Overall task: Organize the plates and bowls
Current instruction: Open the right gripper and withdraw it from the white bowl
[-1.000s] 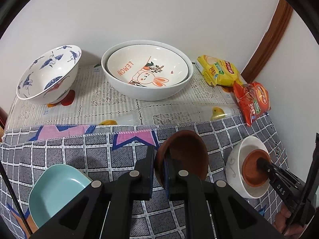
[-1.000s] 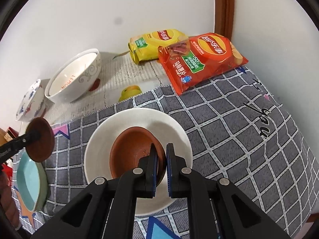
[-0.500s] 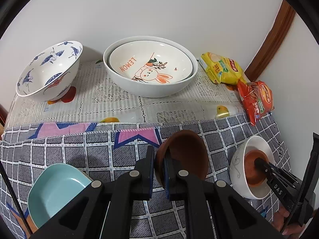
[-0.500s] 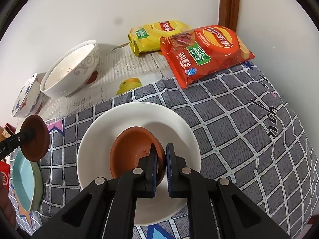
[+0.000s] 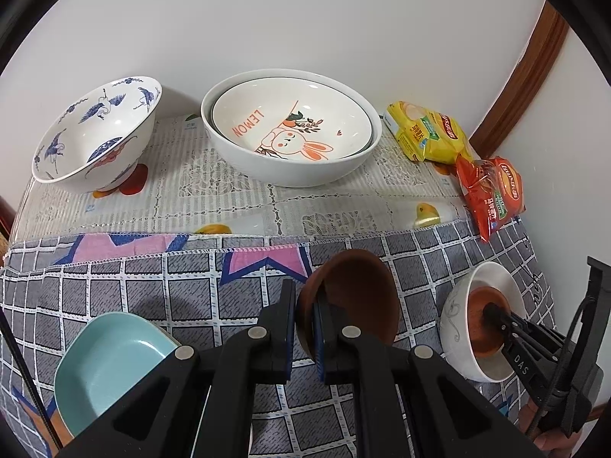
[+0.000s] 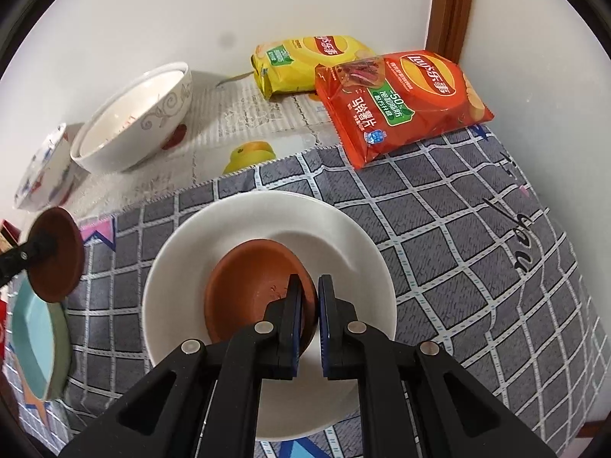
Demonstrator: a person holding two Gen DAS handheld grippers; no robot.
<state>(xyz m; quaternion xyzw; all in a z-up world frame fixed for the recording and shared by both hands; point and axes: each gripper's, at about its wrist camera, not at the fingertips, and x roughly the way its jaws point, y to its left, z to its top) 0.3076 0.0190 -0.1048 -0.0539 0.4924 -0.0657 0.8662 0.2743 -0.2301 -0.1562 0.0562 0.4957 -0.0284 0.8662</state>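
- Bench (image 5: 114, 286) with grey checked cloth against a white wall.
- My left hand-held gripper (image 5: 304, 328) is clamped on a brown dish (image 5: 355, 297), lower centre of its frame, held tilted.
- My right hand-held gripper (image 6: 309, 320) pinches a second brown dish (image 6: 252, 286) inside the white bowl (image 6: 343, 229), frame centre.

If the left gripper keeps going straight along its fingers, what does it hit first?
The left gripper is shut on a brown saucer, which leads. Ahead lies the grey checked cloth, then the rabbit bowl nested in a white bowl. Probably cloth first; depth is unclear.
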